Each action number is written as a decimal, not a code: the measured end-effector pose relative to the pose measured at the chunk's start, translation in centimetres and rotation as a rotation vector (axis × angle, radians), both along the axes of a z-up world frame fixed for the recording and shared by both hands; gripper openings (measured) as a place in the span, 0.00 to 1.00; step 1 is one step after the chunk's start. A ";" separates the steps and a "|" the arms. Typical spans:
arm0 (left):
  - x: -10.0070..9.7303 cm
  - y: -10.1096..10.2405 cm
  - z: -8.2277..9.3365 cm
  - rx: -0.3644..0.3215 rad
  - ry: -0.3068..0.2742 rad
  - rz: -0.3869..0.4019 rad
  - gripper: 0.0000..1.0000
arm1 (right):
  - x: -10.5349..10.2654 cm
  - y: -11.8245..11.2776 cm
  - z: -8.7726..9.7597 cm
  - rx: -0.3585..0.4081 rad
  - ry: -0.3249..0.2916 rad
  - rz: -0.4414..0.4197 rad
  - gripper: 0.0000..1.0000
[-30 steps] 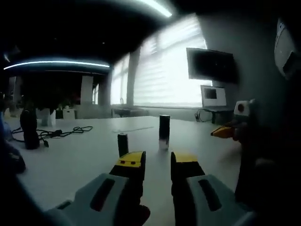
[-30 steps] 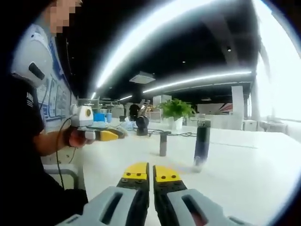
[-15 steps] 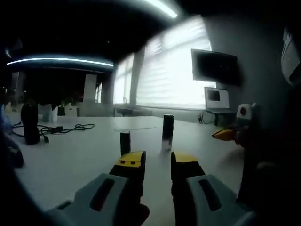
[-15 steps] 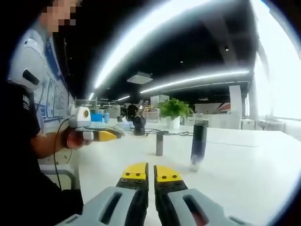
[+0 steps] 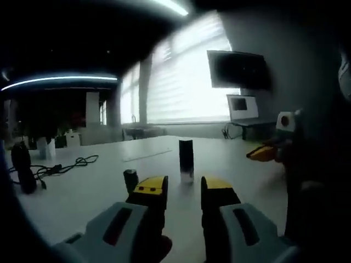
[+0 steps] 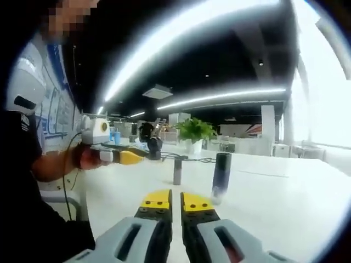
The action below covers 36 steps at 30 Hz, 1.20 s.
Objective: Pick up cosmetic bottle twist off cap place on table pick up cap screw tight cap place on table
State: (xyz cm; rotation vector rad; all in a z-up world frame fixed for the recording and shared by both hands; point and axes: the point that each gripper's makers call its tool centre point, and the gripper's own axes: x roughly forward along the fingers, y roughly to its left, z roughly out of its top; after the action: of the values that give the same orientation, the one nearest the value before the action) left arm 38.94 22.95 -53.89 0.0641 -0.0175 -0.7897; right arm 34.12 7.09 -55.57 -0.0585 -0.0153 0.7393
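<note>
Left gripper view: the left gripper (image 5: 175, 189) is seen rising from 6 o'clock, its yellow-tipped jaws parted with a clear gap and nothing held between them. Beyond the tips, toward 12 o'clock, the bottle (image 5: 186, 160) is seen standing upright on the white table (image 5: 82, 189), its lower part pale and its upper part dark. The cap (image 5: 130, 179), a small dark cylinder, stands upright on the table at 10 o'clock from the jaw tips, near the bottle but apart from it, and is partly hidden behind the left jaw. The right gripper (image 5: 263, 153) is seen at 3 o'clock, held above the table, its yellow tips pointing toward the bottle. A black cable (image 5: 60, 166) lies on the table at 9 o'clock. In the right gripper view, the right gripper (image 6: 175, 201) is seen rising from 6 o'clock with its yellow jaws drawn almost together, only a thin slit between them, and nothing is gripped. The bottle (image 6: 221, 175) stands at 1 o'clock from the tips and the cap (image 6: 177, 171) at 12 o'clock, both upright and apart. The left gripper (image 6: 123, 157) is seen at 9 o'clock in a hand (image 6: 88, 158). A plant (image 6: 193, 131) stands far behind.
</note>
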 end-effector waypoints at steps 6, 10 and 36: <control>1.3 -1.9 -1.3 0.011 0.036 -0.030 0.19 | 0.0 -0.1 -0.4 -0.017 -0.001 -0.009 0.02; 2.3 -3.1 -2.0 -0.004 0.065 -0.048 0.21 | 0.0 -0.1 -0.7 -0.016 -0.001 -0.010 0.02; 7.3 -9.8 -3.6 0.014 0.095 -0.061 0.27 | 0.4 -1.4 -1.1 0.003 0.007 -0.038 0.02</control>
State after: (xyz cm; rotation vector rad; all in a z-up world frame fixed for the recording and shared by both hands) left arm 46.27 13.11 -57.50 0.0396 0.0767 -0.8534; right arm 34.57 5.73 -56.71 -0.0530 -0.0084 0.7015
